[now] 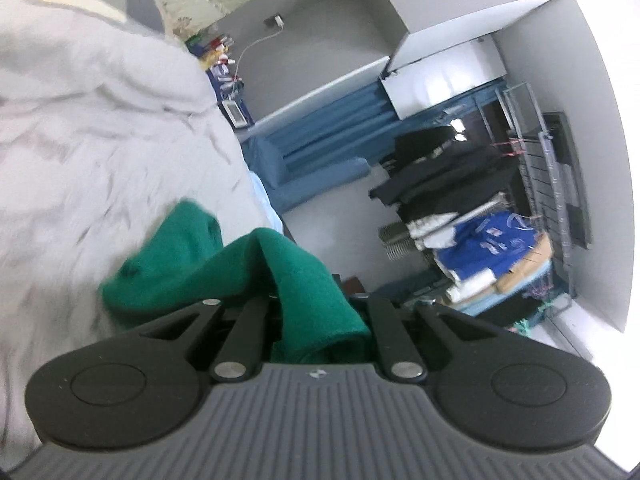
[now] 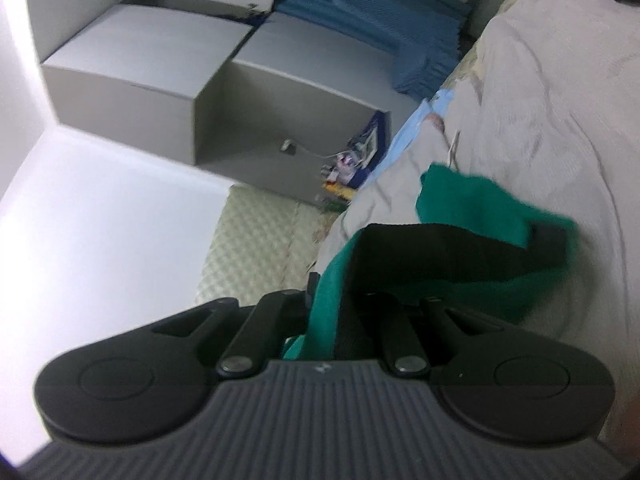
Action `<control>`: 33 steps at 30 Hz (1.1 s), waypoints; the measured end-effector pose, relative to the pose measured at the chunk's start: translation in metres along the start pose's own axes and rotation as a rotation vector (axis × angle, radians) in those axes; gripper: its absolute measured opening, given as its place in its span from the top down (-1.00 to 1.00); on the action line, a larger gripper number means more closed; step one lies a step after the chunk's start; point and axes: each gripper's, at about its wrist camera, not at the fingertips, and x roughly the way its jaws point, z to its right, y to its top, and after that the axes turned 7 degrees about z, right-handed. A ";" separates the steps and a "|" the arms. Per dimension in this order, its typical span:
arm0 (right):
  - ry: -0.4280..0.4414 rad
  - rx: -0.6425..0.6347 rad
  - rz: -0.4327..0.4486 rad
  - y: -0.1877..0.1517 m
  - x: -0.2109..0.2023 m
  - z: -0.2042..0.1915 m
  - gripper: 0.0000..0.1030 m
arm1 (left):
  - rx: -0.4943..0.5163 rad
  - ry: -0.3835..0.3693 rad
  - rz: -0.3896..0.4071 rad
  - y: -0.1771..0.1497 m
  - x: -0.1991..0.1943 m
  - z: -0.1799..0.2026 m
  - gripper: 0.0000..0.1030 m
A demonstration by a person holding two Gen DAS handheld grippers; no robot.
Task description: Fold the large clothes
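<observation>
A green garment [image 1: 240,272] with a black panel [image 2: 440,256] hangs stretched between both grippers above a bed with a pale grey cover [image 1: 100,140]. My left gripper [image 1: 316,304] is shut on a green edge of it, which drapes over and hides the fingertips. My right gripper [image 2: 340,300] is shut on another edge, where green and black cloth meet. The far part of the garment [image 2: 472,204] trails down onto the bed cover [image 2: 540,100]. Both views are tilted sideways and blurred.
Blue curtains [image 1: 320,128] and grey wall boxes [image 2: 160,60] stand behind. A rack with dark and blue clothes [image 1: 460,208] is at the right of the left wrist view. A cluttered bedside shelf [image 2: 352,164] sits by the bed's head.
</observation>
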 end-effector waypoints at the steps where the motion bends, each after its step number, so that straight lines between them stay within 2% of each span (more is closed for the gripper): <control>1: -0.024 0.008 -0.001 0.009 0.016 0.001 0.79 | -0.001 0.016 0.006 0.007 0.018 0.001 0.81; 8: -0.184 0.070 0.007 0.057 0.115 0.033 0.78 | 0.010 0.169 0.011 0.057 0.161 -0.010 0.81; 13: -0.287 0.100 0.022 0.069 0.170 0.067 0.78 | 0.059 0.229 0.009 0.072 0.251 -0.044 0.80; 18: -0.304 0.172 0.024 0.076 0.218 0.119 0.76 | 0.054 0.273 -0.003 0.075 0.319 -0.099 0.79; 21: -0.298 0.220 0.022 0.075 0.235 0.151 0.75 | 0.099 0.290 -0.013 0.071 0.348 -0.125 0.79; 25: -0.289 0.193 0.014 0.070 0.243 0.169 0.75 | 0.198 0.319 -0.084 0.065 0.376 -0.154 0.78; 28: -0.276 0.193 0.015 0.067 0.240 0.172 0.74 | 0.145 0.299 -0.089 0.064 0.379 -0.173 0.74; 33: -0.268 0.195 0.028 0.064 0.231 0.164 0.61 | 0.155 0.280 -0.094 0.061 0.374 -0.171 0.71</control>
